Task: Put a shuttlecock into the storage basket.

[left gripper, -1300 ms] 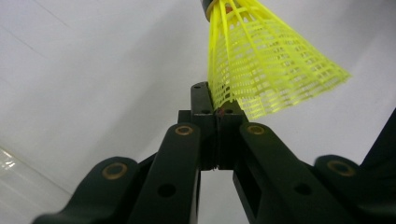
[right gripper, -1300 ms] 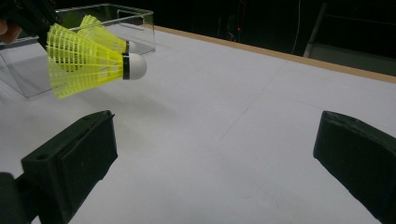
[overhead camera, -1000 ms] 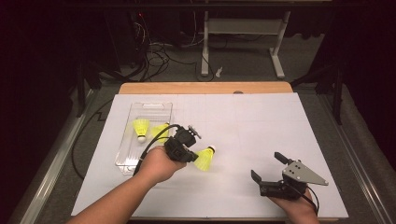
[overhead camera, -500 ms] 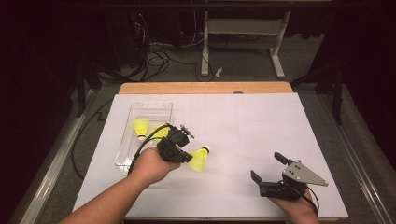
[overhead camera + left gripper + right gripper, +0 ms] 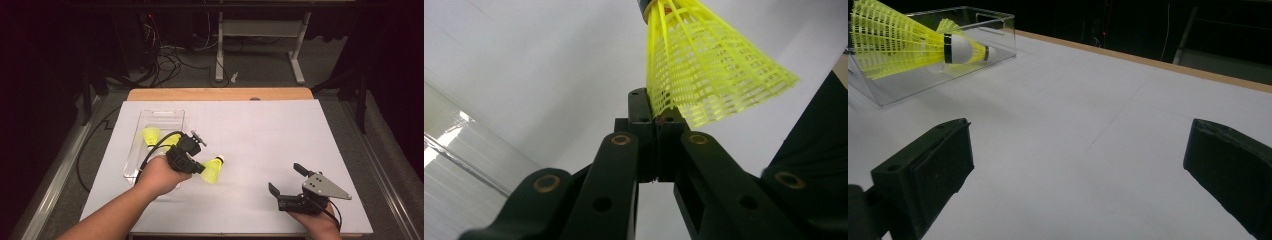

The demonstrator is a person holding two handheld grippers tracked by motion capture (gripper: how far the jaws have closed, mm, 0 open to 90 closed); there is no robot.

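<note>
Box (image 5: 131, 165) at table's (image 5: 280, 130) left, shuttlecock (image 5: 151, 135) inside, another (image 5: 213, 170) just right

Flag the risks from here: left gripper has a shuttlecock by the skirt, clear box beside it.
1. The left gripper pinches the shuttlecock only at the rim of its mesh skirt; that thin hold may slip or crush the mesh.
2. The clear box already holds another shuttlecock, so a drop-in could land on it or catch the wall.
3. The right gripper rests open, apart, and cannot steady the box.
</note>
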